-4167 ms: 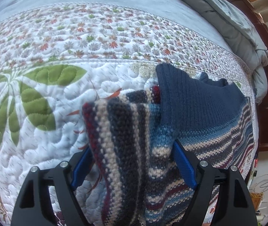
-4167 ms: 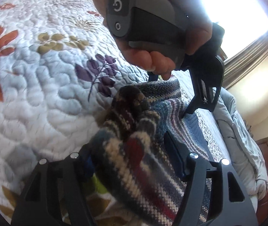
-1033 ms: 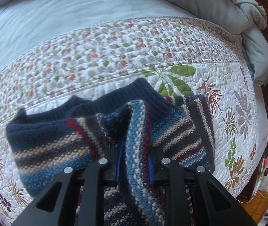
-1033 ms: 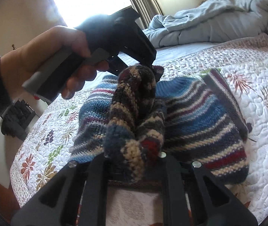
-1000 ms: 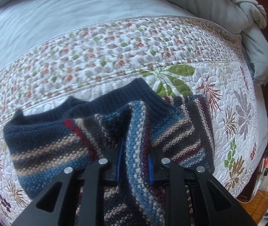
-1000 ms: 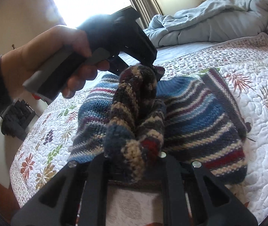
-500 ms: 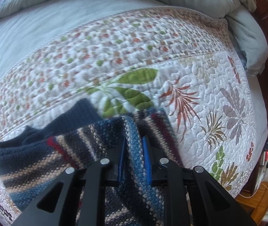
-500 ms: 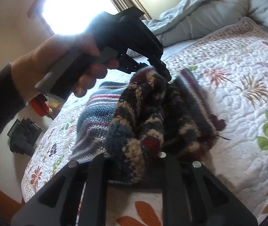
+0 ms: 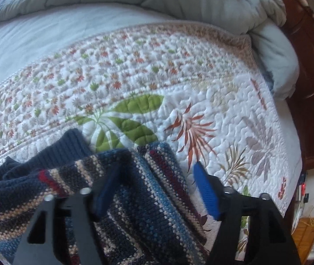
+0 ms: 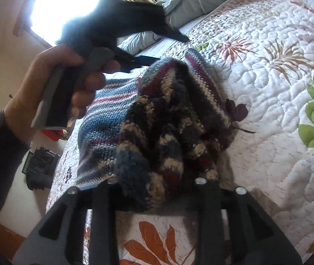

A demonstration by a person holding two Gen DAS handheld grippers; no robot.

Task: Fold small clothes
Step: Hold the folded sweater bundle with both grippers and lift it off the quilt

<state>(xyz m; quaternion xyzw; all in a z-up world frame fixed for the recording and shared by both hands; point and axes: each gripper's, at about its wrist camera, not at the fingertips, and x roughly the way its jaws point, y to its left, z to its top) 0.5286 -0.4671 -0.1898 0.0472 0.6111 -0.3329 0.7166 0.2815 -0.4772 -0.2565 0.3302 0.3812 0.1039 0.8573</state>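
The right gripper is opening, a bunched fold of the striped knit sweater sitting between its jaws, though whether the pads are pressing on the wool is hidden. The left gripper is also opening, its blue pads standing clear on either side of a striped fold. The sweater is lying in a heap on the flowered quilt of the bed, near the quilt's corner. Beyond, a grey duvet is bunching against the dark wooden headboard.
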